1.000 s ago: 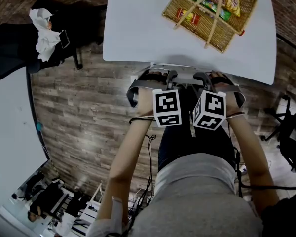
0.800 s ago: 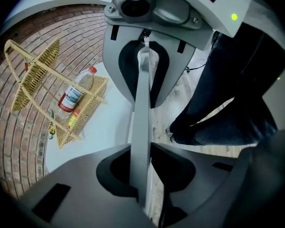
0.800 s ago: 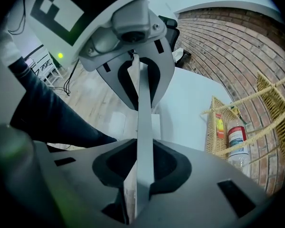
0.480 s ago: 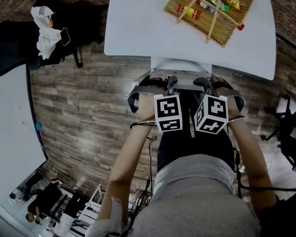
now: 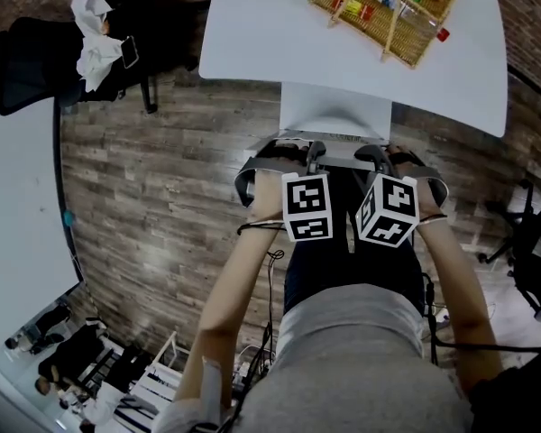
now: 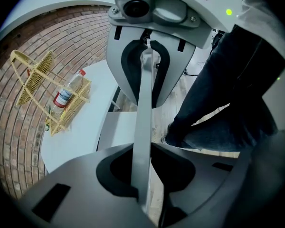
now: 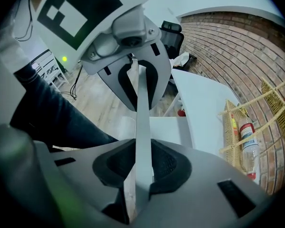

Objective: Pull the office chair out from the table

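The office chair's grey seat (image 5: 334, 115) shows partly out from under the white table (image 5: 261, 34). Both grippers clamp the thin top edge of its backrest (image 5: 341, 154), side by side. My left gripper (image 5: 312, 156) is shut on that edge; in the left gripper view the grey edge (image 6: 145, 103) runs straight between my left gripper's (image 6: 142, 175) jaws. My right gripper (image 5: 375, 157) is shut on it too, and the same edge (image 7: 142, 113) passes between my right gripper's (image 7: 142, 175) jaws. Each gripper view shows the other gripper facing it.
A wicker basket (image 5: 392, 12) with a bottle and snacks stands on the table. A black chair (image 5: 45, 61) with a white cloth is at the upper left, another black chair (image 5: 532, 251) at the right. Cables (image 5: 272, 269) lie on the wooden floor. The person's legs are behind the backrest.
Both grippers have drawn back from the table with the backrest in them. More of the chair's seat now shows beyond the table's edge.
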